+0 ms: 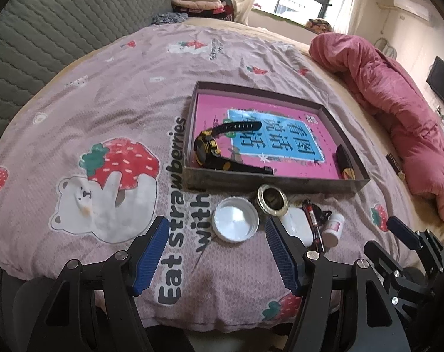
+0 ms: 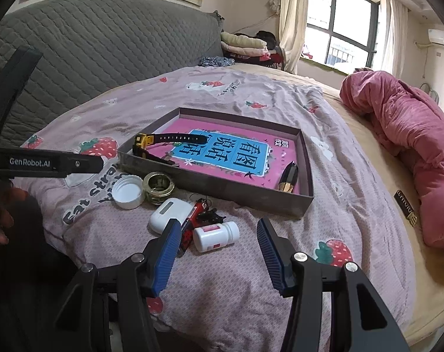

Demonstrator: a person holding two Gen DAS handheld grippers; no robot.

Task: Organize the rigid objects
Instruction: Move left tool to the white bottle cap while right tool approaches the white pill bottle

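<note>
Left wrist view: the left tool (image 1: 216, 231) stands wide open and holds nothing, above the bedspread (image 1: 104, 94). A white cap (image 1: 235, 219) lies between its fingertips, open side up. Just beyond the right fingertip sits a gold ring-shaped lid (image 1: 272, 200); to its right lie a white case (image 1: 297, 226), a red pen-like item (image 1: 314, 220) and a small white bottle (image 1: 333, 228). Farther ahead, the shallow box (image 1: 275, 180) holds a pink book (image 1: 210, 111), a black watch (image 1: 216, 149) and a dark lipstick (image 1: 346, 162).

Right wrist view: the right tool (image 2: 219, 231) is wide open and empty. The bottle (image 2: 216, 236) lies on its side between the fingertips; the case (image 2: 167, 211) is just ahead-left. The box (image 2: 239, 192) lies ahead.
</note>
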